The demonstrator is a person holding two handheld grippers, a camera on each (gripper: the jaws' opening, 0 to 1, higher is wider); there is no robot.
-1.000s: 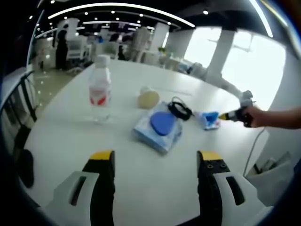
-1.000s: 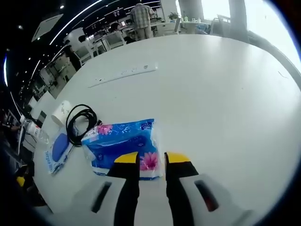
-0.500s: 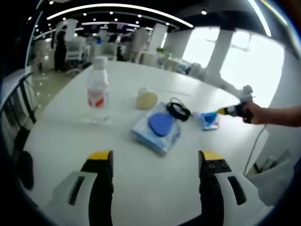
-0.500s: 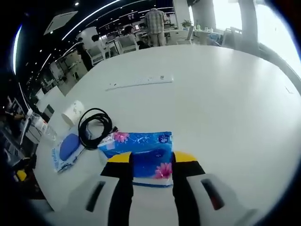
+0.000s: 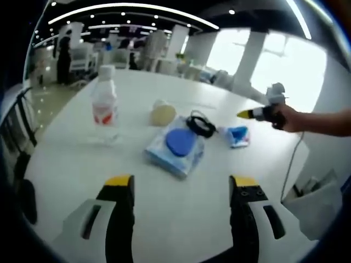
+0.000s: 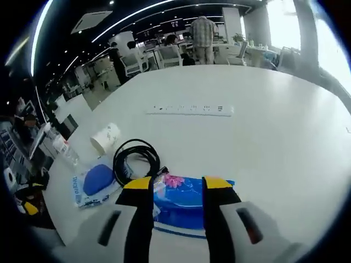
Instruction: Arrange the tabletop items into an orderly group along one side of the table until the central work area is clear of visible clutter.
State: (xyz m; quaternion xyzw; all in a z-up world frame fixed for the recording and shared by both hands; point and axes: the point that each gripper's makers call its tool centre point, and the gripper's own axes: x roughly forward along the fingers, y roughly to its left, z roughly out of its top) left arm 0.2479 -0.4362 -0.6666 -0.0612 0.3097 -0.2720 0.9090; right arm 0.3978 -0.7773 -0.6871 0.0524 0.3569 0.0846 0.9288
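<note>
In the left gripper view, the left gripper (image 5: 182, 189) hangs over bare white table (image 5: 71, 164), its yellow-tipped jaws wide apart with nothing between them. Ahead stands an upright water bottle (image 5: 104, 109) with a red label and a white cap (the liquid level cannot be made out). To its right a paper cup (image 5: 162, 114) lies on its side, mouth toward the camera. Nearer sits a pale blue wipes pack (image 5: 174, 153) with a round blue object (image 5: 177, 142) on top; a coiled black cable (image 5: 201, 125) lies just beyond it, touching its far edge. A blue tissue pack (image 5: 238, 135) rests to the right, and above it a hand (image 5: 285, 116) holds the right gripper (image 5: 248, 114), apart from the pack.

In the right gripper view, the right gripper (image 6: 176, 189) has its jaws apart on either side of the blue tissue pack (image 6: 185, 201) with pink flowers; contact cannot be judged. The black cable (image 6: 136, 160) lies just beyond, then the wipes pack (image 6: 92, 185), the tipped cup (image 6: 104, 138) and the bottle (image 6: 67, 152). A white power strip (image 6: 190, 109) lies farther off on the table (image 6: 285, 142), well apart from the group. People stand among desks in the background.
</note>
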